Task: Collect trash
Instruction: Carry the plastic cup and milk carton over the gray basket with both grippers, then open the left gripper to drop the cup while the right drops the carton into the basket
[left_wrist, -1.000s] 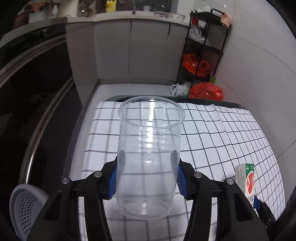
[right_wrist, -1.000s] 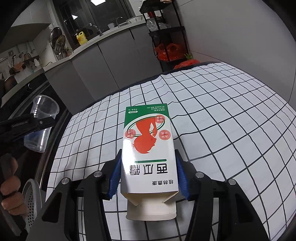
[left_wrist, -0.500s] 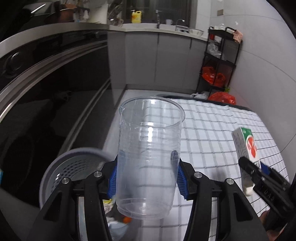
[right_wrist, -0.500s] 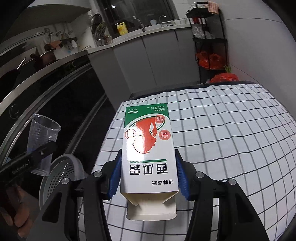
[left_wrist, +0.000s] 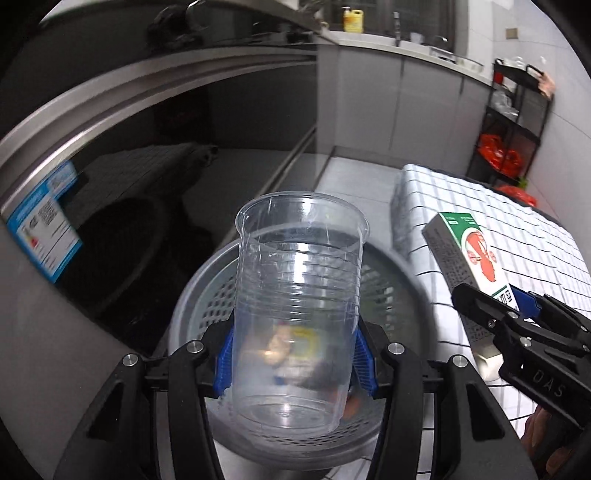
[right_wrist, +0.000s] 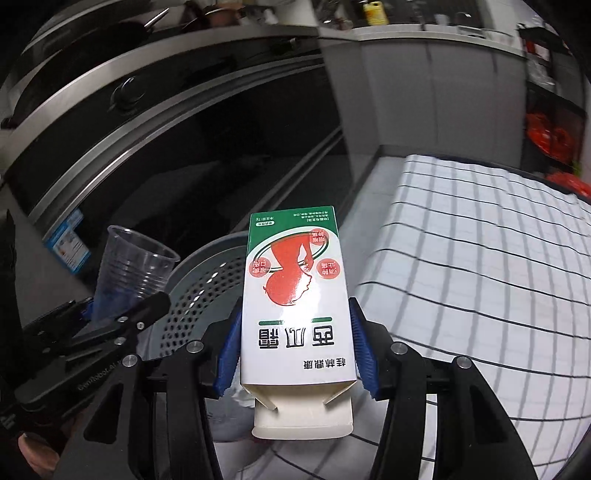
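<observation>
My left gripper (left_wrist: 295, 363) is closed on one clear plastic cup (left_wrist: 300, 295), its blue pads (left_wrist: 224, 363) pressing the lower wall on both sides; the cup stands upright between the fingers and hangs directly above the grey perforated bin (left_wrist: 207, 295), through whose bottom I can make out some blurred scraps. My right gripper (right_wrist: 293, 350) is clamped on one white-and-green carton (right_wrist: 293, 291) with a red figure printed on it, gripped near its opened lower end, the flap sticking out toward the camera below the pads. In the right wrist view the carton sits over the near edge of the bin (right_wrist: 199, 295), with the cup (right_wrist: 133, 266) just to its left and the checked worktop (right_wrist: 480, 277) off to the right. I count one cup, one carton, one bin, two grippers.
</observation>
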